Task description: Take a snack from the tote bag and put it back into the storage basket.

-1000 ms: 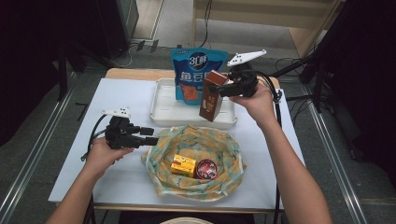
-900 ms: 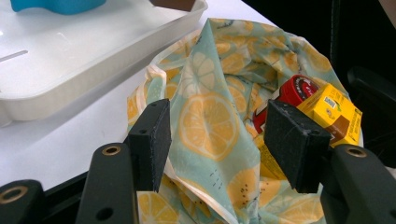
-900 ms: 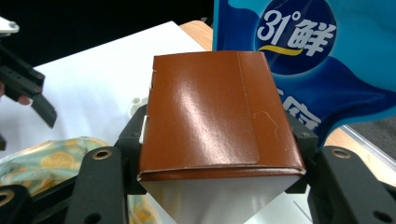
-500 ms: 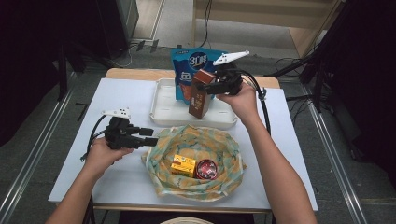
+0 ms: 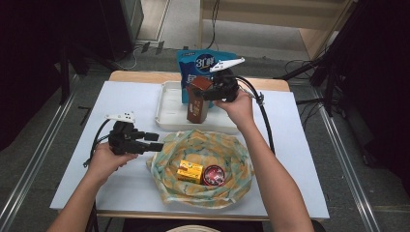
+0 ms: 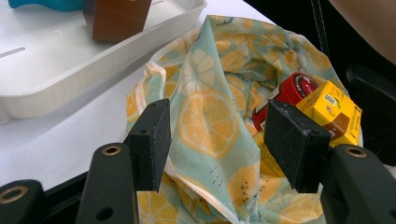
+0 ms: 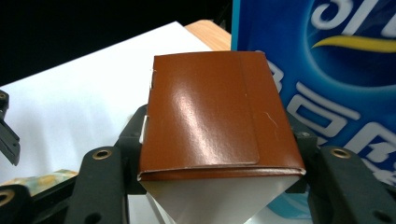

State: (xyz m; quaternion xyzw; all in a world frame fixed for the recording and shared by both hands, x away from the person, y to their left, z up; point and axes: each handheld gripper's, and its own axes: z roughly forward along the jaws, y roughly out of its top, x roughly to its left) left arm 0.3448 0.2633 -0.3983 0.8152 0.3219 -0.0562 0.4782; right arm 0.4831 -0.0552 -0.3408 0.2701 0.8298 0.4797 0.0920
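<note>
High view: your right gripper (image 5: 209, 93) clamps the brown cardboard box (image 5: 197, 99) upright in the white plastic tray (image 5: 169, 108) by the table's far edge, before the blue snack bag (image 5: 203, 63). Your left gripper (image 5: 153, 142), jaws wide, rests beside the lemon-print cloth (image 5: 227, 159).

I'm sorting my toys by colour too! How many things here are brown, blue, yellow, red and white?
Brown: 1, the box
Blue: 1, the snack bag
Yellow: 1, the small box
Red: 1, the round tin
White: 1, the tray
Total: 5

Blue bag (image 5: 205, 65) blocks tray (image 5: 169, 108) rear.
</note>
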